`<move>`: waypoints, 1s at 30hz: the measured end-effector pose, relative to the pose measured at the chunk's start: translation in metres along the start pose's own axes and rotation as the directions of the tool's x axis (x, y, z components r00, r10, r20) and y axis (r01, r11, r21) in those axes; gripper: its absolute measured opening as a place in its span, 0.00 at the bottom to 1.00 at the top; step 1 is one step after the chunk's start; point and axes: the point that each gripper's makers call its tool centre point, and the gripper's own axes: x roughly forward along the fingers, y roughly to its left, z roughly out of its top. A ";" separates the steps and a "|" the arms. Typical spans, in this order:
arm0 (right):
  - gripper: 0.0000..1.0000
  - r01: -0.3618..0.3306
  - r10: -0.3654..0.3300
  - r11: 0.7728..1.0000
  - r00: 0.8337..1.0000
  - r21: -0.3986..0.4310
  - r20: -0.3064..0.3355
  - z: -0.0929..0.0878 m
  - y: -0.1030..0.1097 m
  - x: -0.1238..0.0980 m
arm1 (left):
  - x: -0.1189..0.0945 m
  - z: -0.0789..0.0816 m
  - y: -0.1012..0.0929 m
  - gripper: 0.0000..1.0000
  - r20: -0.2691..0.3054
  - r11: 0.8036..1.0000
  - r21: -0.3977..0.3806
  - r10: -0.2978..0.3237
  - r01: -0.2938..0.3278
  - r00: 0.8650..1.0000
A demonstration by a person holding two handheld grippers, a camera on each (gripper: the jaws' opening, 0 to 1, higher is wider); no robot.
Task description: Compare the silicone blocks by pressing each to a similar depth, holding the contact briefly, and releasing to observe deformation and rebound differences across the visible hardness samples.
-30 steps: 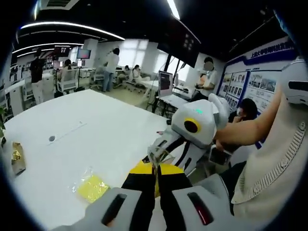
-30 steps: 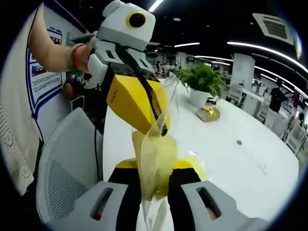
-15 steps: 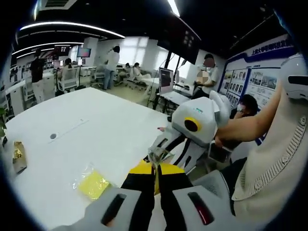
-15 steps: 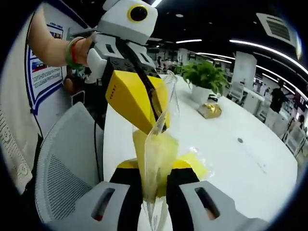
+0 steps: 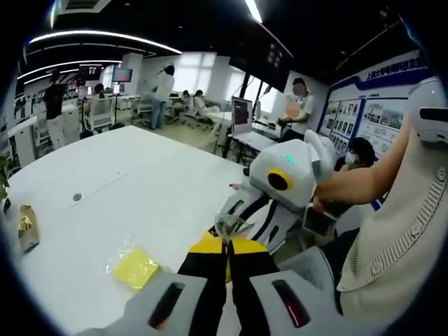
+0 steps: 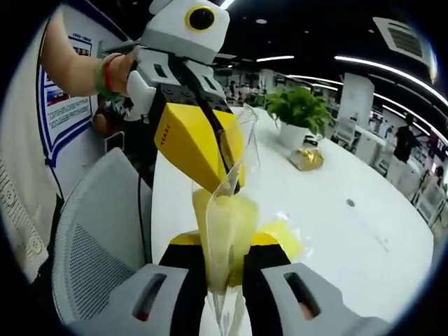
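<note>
left gripper (image 5: 225,246): jaws closed together on the edge of a clear bag (image 6: 227,210); held above the right gripper.
right gripper (image 6: 225,269): jaws closed on the same bag, lower down.
left forearm (image 6: 70,66): bare, bracelet at wrist.

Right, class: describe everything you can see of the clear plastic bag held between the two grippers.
The clear plastic bag is thin, glossy and crinkled, with a pale yellow block inside. It hangs upright above the white table. The right gripper pinches its lower end; the left gripper pinches its top edge.
</note>
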 end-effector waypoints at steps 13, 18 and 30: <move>0.14 0.004 -0.004 1.000 1.000 0.001 0.001 0.001 0.001 0.000 | -0.001 0.001 0.000 0.00 0.006 1.000 0.002 0.008 -0.008 1.000; 0.16 0.010 -0.010 1.000 1.000 -0.017 0.015 0.003 0.001 -0.001 | -0.002 0.002 -0.001 0.00 0.015 1.000 -0.030 -0.001 0.001 1.000; 0.22 0.014 -0.010 0.997 0.999 -0.081 0.038 -0.002 0.001 -0.012 | 0.006 0.003 -0.007 0.00 0.024 0.994 -0.104 -0.038 0.040 0.999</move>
